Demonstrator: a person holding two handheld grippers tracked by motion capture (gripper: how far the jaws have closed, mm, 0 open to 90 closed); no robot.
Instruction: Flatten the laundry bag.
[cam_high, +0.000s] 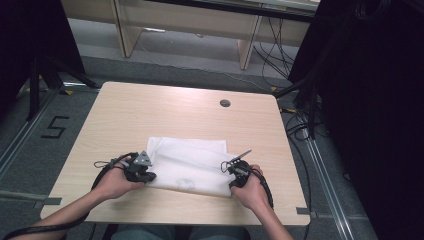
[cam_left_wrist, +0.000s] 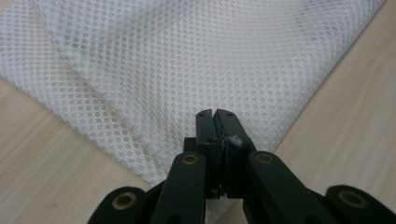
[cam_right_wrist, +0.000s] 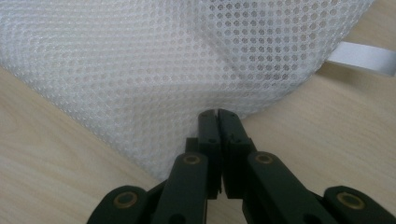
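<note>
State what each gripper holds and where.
Left gripper pinches the white mesh cloth at its near left corner; right gripper pinches its near right corner.

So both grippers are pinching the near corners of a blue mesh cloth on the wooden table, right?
Not quite: the mesh cloth is white, not blue, as the high view shows. The rest holds: the left gripper and right gripper are each shut on a near corner of it, on the wooden table.
</note>
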